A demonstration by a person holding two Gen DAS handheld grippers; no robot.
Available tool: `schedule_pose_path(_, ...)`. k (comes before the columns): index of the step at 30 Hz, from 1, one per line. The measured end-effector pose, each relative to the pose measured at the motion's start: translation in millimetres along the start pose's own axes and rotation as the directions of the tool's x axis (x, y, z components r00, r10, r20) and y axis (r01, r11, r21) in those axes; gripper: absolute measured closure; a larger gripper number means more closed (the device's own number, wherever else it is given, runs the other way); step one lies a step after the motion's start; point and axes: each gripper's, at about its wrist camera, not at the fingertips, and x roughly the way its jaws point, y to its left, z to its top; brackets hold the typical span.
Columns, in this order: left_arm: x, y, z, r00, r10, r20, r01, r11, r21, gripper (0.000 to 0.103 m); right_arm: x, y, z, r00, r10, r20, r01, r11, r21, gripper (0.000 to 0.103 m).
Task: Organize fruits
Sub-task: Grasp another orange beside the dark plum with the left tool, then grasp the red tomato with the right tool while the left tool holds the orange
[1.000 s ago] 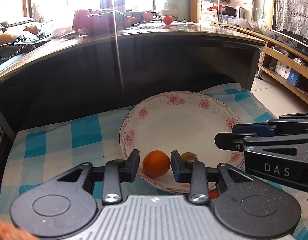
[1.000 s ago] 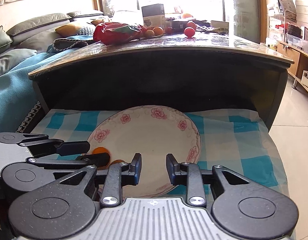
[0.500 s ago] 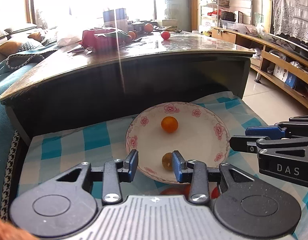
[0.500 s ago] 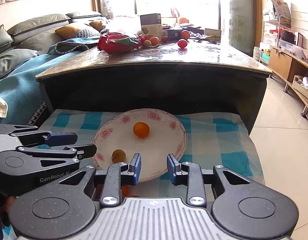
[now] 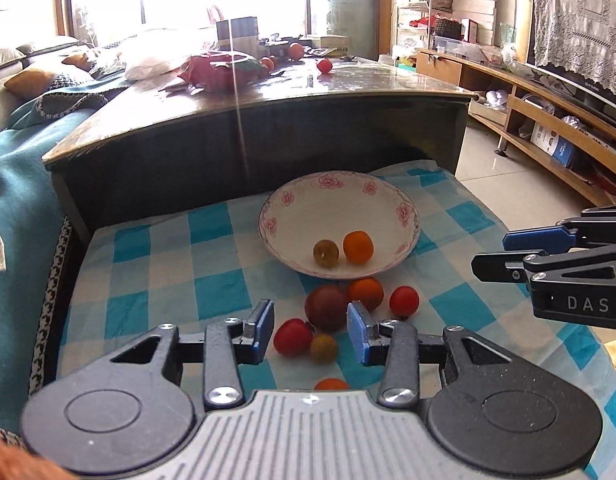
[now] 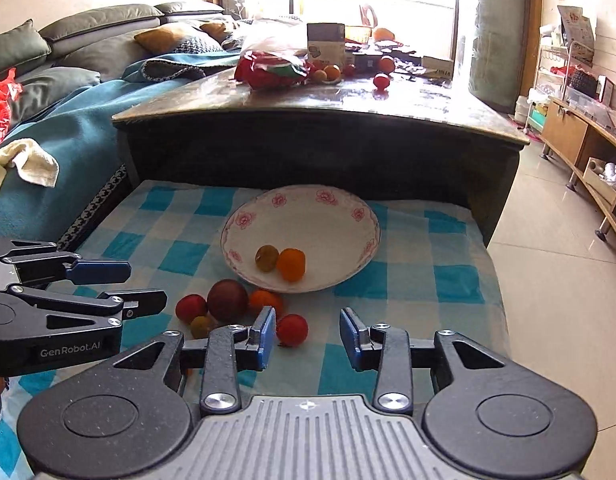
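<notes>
Both the left gripper [image 5: 311, 332] and right gripper [image 6: 307, 334] hung spread, empty; round fruits [image 5: 327, 306] showed no long axis

A white plate [image 5: 403, 213] with pink flowers on its rim lies flat on the checked cloth. In it rest an orange fruit [image 5: 358, 246] and a small olive-brown fruit [image 5: 325, 253], touching. Just beside the plate's near rim, on the cloth, lies a cluster: a dark red plum [image 5: 326, 306], an orange [image 5: 366, 292], two red tomatoes [image 5: 404, 300] and a small yellowish fruit [image 5: 323, 348].
</notes>
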Motion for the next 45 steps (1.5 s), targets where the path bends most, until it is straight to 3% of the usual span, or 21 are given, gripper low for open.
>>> schedule_pose_path(13,40,2,-41,0.989,-0.060,-0.139,0.053,0.997,-0.048,0.052,52,2,-15,0.991,0.077,-0.108,-0.081,0.996,-0.030,0.071)
schedule_pose_path(20,49,3,-44,0.986,-0.082,-0.142,0.076,0.996,-0.052,0.049,65,-1,-11,0.991,0.091,-0.102,-0.093,0.996,-0.015,0.063)
schedule_pose_path(34,54,-10,-55,0.992,-0.062,-0.107,0.066,0.997,0.033,0.050,88,3,-14,0.990,0.100,-0.101,-0.104,0.994,-0.033,0.063)
schedule_pose_path(45,54,-15,-59,0.993,-0.066,-0.101,0.072,0.996,0.050,0.051,98,9,-16,0.991,0.067,-0.118,-0.077,0.994,-0.082,0.080)
